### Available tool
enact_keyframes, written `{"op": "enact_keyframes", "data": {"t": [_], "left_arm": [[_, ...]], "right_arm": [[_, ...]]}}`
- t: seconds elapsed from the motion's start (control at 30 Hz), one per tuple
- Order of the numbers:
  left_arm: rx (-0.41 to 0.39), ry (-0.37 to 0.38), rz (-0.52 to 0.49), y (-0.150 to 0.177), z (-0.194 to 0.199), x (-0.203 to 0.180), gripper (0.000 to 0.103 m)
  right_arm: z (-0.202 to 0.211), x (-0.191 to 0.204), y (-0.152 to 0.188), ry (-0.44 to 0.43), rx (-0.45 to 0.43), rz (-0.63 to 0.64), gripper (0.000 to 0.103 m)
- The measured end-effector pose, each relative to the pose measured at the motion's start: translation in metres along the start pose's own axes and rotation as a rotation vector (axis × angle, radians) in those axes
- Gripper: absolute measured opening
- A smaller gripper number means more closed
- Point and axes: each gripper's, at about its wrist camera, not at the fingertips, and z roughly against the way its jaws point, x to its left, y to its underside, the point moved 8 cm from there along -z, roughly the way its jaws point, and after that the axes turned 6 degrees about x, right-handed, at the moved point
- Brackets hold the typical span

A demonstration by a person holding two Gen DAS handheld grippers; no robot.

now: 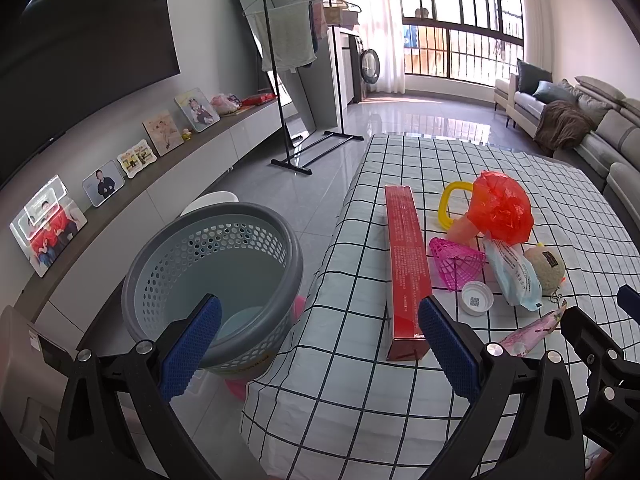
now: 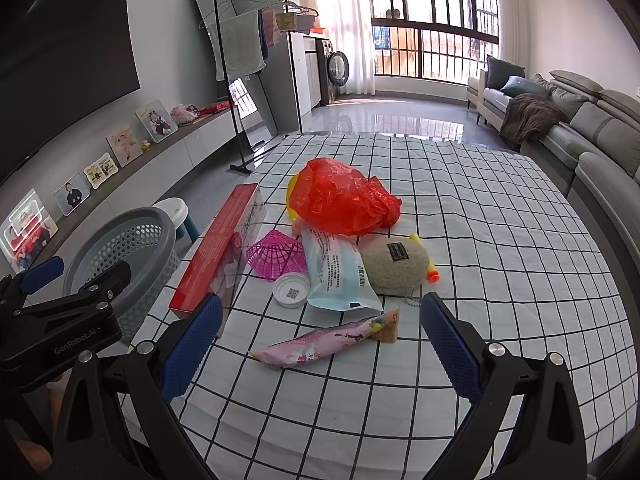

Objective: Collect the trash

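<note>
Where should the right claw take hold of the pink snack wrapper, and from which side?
Grip the pink snack wrapper at its puffed middle, from above, since it lies flat across the open right claw. Close across its narrow width; the ends taper thin.

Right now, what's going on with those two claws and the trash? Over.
Left gripper open, empty, near gray basket. Right gripper open, above pink snack wrapper. Trash all on the checked tablecloth. Nothing blocking.
</note>
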Motion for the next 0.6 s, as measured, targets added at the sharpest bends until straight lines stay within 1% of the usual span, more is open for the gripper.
{"op": "enact_keyframes", "data": {"t": [0.6], "left_arm": [[0.000, -0.001, 0.000, 0.0002, -0.0002, 0.0004, 0.097]], "right_arm": [[-0.0007, -0.0001, 0.0008, -0.003, 0.001, -0.001, 0.095]]}}
